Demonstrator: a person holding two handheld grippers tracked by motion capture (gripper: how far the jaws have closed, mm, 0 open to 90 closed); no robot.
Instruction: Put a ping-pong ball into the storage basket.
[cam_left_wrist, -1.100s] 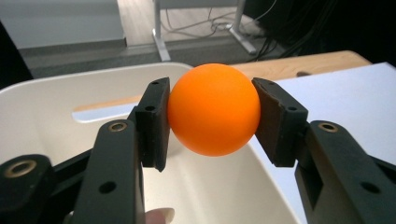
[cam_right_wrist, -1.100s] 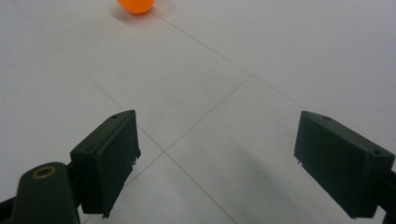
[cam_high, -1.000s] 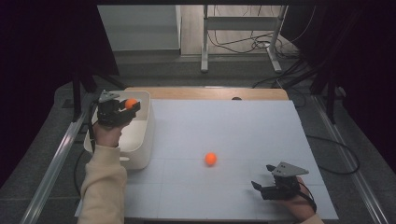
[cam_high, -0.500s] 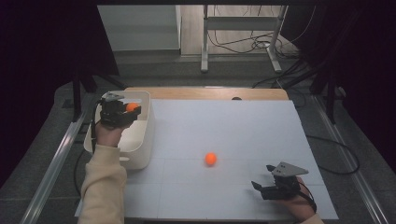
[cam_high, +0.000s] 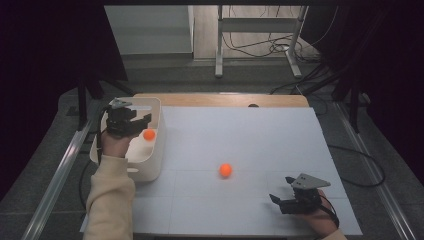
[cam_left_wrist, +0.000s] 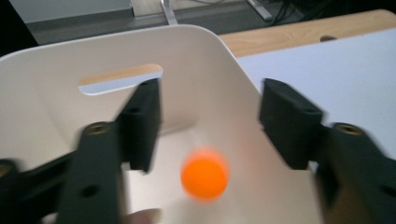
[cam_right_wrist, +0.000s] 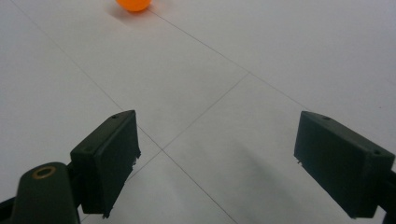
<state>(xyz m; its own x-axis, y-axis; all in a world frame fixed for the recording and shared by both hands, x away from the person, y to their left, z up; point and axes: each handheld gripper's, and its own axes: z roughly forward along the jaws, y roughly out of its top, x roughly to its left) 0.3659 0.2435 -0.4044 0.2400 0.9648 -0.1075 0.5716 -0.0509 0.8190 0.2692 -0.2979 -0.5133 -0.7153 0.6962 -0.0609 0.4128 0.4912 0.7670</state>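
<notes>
**left gripper over the bin, ball loose between open jaws**

the left gripper (cam_high: 142, 121) hangs over the white bin (cam_high: 155, 159) at the left edge of the bench (cam_high: 260, 130). its jaws stand wide apart and grip nothing. in the left gripper view an orange ball (cam_left_wrist: 204, 175) shows blurred between and below the jaws, touching neither, with the bin's inner wall (cam_left_wrist: 196, 79) and its slot handle behind it. from the high view that ball (cam_high: 149, 134) sits just beside the jaw tips, inside the bin's rim; whether it rests on the bin floor or is in the air cannot be told.

a second ball (cam_high: 225, 170) lies on the white sheet near the middle of the bench, well apart from the bin and from both grippers.

the right gripper (cam_high: 279, 200) rests low at the near right of the bench, held in the person's hand, pointing left. its jaws are wide open and empty. in the right gripper view the second ball (cam_right_wrist: 134, 4) sits at the top edge, far ahead of the jaws.
</notes>
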